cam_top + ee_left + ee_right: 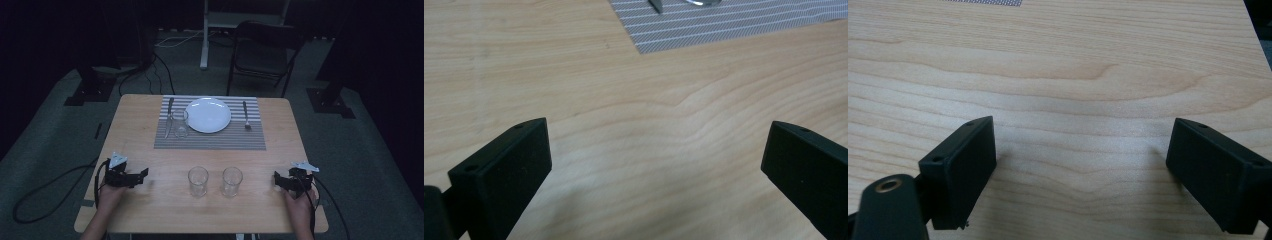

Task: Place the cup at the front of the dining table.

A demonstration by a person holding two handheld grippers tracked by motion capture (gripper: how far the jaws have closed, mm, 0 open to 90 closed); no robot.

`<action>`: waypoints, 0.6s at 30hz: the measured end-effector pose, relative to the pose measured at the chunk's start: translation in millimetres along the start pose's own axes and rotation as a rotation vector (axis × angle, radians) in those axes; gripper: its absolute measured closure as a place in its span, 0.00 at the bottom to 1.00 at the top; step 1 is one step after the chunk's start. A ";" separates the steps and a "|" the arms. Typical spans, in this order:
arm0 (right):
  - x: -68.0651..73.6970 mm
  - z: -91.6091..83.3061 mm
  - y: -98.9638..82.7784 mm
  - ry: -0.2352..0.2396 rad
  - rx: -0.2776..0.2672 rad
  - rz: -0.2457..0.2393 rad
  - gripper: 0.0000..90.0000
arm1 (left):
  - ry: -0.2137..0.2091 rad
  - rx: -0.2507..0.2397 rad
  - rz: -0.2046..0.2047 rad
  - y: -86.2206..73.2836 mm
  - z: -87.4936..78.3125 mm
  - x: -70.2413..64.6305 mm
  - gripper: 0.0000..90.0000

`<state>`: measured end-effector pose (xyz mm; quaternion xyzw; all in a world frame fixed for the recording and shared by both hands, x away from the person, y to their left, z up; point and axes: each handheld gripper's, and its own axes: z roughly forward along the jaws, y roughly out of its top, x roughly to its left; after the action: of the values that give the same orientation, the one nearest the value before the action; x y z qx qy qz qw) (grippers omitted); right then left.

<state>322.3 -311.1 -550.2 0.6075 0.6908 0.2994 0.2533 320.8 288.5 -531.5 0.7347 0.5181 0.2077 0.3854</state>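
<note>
Two clear glasses stand side by side near the table's front edge, one at the left (198,181) and one at the right (232,181). A third glass (180,123) stands on the striped placemat (210,140), beside a white plate (208,115), with a knife (169,117) to its left and a fork (246,115) right of the plate. My left gripper (140,176) rests at the front left, open, over bare wood (656,150). My right gripper (278,179) rests at the front right, open as well (1080,155). Nothing lies between either pair of jaws.
The wooden table (135,130) has bare wood between the placemat and the two front glasses. A dark folding chair (262,52) stands beyond the far edge. Cables (45,192) trail on the carpet at the left.
</note>
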 end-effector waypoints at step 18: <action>0.0 -0.1 0.1 0.000 0.001 0.000 0.14 | 0.060 0.021 -0.051 -27.0 -32.8 21.2 0.00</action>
<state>322.3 -311.1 -550.1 0.6078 0.6908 0.2989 0.2529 289.4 324.1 -534.4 0.7186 0.5503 0.2145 0.3672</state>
